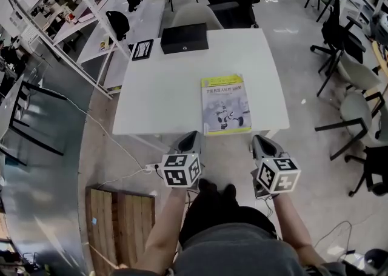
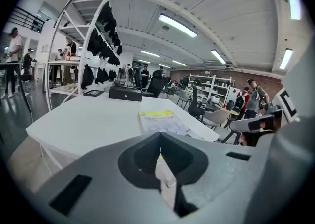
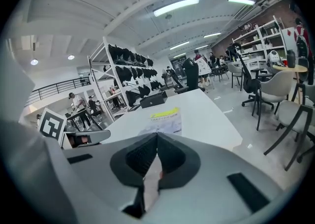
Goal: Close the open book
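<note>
The book (image 1: pixel 225 104) lies closed and flat on the white table (image 1: pixel 163 87), near the front edge, its yellow-and-white cover facing up. The left gripper view shows the book (image 2: pixel 160 122) just beyond the jaws, and so does the right gripper view, with the book (image 3: pixel 165 121) a little farther off. My left gripper (image 1: pixel 193 136) hangs at the table's front edge, left of the book, jaws shut with nothing between them. My right gripper (image 1: pixel 259 140) is at the front edge to the book's right, also shut and empty. Neither gripper touches the book.
A black box (image 1: pixel 184 38) and a small framed card (image 1: pixel 143 49) sit at the table's far edge. Office chairs (image 1: pixel 357 87) stand to the right. A wooden pallet (image 1: pixel 121 214) and a power strip (image 1: pixel 151 167) lie on the floor at the left. Shelving (image 1: pixel 91 8) runs along the left.
</note>
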A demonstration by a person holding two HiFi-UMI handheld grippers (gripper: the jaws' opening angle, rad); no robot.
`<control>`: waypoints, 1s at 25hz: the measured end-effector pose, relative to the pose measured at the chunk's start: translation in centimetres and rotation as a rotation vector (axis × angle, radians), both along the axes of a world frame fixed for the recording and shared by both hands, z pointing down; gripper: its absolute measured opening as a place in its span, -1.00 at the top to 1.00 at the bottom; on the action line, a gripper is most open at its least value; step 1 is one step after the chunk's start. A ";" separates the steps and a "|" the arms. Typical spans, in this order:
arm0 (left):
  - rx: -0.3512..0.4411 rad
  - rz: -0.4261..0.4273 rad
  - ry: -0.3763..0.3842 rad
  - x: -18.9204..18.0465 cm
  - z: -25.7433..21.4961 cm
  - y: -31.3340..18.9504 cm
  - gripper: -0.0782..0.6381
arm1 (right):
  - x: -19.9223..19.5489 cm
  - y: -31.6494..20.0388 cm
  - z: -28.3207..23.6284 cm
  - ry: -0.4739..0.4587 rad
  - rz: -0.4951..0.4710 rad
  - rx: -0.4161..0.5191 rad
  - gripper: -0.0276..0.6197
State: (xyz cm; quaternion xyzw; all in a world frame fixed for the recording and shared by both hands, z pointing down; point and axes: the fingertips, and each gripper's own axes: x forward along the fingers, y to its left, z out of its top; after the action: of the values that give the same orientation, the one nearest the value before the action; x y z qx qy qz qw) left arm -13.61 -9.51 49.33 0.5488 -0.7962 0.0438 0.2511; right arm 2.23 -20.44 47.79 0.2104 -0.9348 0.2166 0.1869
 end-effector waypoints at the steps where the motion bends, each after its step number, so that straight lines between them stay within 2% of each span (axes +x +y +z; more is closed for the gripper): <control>1: 0.002 -0.003 0.001 0.0 0.0 0.2 0.76 | 0.0 0.0 -0.1 0.000 -0.003 0.004 0.90; 10: 0.019 -0.020 -0.002 -0.1 -0.3 1.0 0.76 | 0.2 0.1 -0.6 -0.003 -0.013 0.056 0.91; 25: 0.033 -0.033 -0.013 -0.1 -0.8 1.7 0.76 | 0.1 0.5 -1.1 -0.021 -0.020 0.073 0.91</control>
State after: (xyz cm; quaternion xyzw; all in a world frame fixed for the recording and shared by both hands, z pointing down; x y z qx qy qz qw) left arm -13.74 -7.77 48.52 0.5391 -0.8075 0.0301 0.2376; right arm 2.30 -19.96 46.67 0.2055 -0.9460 0.1827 0.1715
